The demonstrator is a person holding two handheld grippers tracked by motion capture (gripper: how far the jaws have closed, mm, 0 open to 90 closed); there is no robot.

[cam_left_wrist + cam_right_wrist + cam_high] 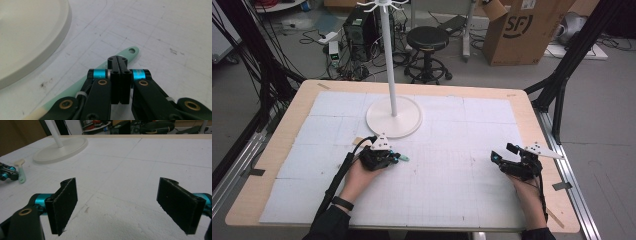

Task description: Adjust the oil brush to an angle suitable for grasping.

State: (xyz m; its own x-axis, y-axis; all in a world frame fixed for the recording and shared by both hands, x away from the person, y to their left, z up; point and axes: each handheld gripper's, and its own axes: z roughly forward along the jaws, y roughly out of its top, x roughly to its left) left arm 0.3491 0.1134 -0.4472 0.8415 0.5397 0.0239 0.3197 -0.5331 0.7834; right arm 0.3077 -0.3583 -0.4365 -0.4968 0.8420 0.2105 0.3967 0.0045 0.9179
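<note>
The pale mint-green flat plastic spatula with a cream end and a small hole at its tip [131,51] lies flat on the white gridded foam tabletop [452,150], running diagonally under the left gripper [120,60]. The holed tip pokes out just past the jaws. That gripper's jaws are pressed together, face to face. They sit on top of the handle, and whether they pinch it I cannot tell. In the high view the green tip [404,159] peeks out on the side of the left gripper [393,157] toward the table's middle. Just beside it stands the round white base of the pole stand [393,116]. Well apart, the right gripper [117,205] hangs with jaws wide and nothing between them, over bare foam.
</note>
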